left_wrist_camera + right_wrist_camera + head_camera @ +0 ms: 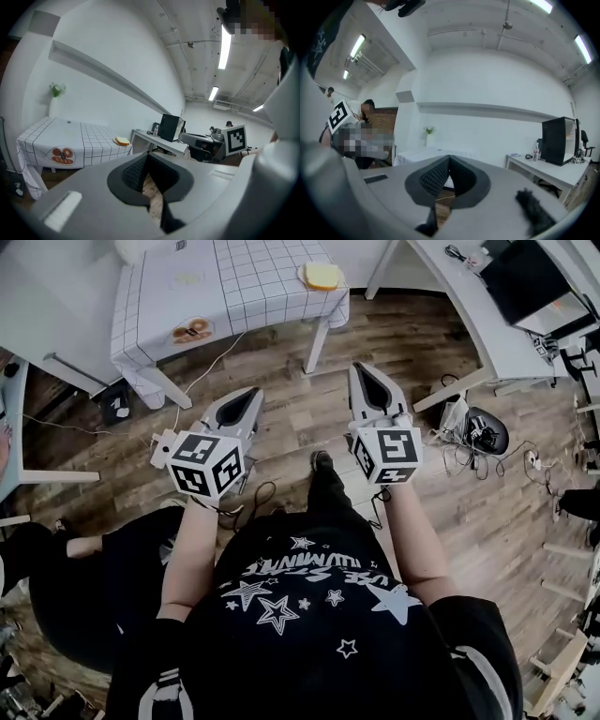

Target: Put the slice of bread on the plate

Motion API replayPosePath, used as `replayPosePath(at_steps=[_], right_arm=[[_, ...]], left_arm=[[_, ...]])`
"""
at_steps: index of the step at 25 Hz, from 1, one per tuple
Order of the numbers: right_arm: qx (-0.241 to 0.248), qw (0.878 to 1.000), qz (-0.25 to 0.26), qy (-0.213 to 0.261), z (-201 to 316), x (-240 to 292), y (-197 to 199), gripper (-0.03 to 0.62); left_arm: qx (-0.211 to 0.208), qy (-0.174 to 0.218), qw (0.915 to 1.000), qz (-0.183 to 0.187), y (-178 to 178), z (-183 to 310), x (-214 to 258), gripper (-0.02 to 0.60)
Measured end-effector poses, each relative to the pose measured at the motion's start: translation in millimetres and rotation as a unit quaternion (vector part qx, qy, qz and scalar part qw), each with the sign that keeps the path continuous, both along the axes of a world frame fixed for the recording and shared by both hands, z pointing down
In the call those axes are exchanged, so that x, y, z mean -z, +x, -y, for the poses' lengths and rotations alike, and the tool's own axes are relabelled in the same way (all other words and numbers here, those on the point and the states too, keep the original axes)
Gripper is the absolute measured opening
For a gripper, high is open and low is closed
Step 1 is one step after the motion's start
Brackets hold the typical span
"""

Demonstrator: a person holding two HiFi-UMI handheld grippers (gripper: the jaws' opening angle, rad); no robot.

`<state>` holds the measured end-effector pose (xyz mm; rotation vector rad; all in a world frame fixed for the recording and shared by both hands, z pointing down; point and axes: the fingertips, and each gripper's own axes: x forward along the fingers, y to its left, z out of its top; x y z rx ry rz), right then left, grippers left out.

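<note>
A yellow slice of bread [322, 276] lies near the right corner of a table with a white grid cloth [244, 277], across the wooden floor from me. In the left gripper view the bread [122, 141] sits on that table's far corner. No separate plate is clear to me. A round orange-brown mark [192, 331] shows at the cloth's front edge, and I cannot tell whether it is a plate or a print. My left gripper [247, 397] and right gripper [362, 373] are held out side by side, well short of the table. Both are shut with nothing between the jaws.
White desks [487, 324] with a black computer [169, 126] stand at the right. A cable [211, 367] and a dark bag [487, 432] lie on the floor. A small plant [427, 130] stands on the table's back. A person sits at the left [56, 577].
</note>
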<state>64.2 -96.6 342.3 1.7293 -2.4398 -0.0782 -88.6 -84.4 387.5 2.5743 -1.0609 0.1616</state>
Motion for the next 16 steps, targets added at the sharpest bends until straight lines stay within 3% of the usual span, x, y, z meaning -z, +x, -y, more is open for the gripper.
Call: replayPosePath(at_steps=[7, 16], right_arm=[[-0.024, 0.999, 0.018, -0.015, -39, -14, -24, 0.014], [-0.038, 0.999, 0.003, -0.022, -80, -15, -28, 0.014]], left_arm=[[-0.023, 0.002, 0.9997, -0.007, -24, -23, -7, 0.009], [-0.055, 0.002, 0.9985, -0.004, -18, -56, -9, 0.009]])
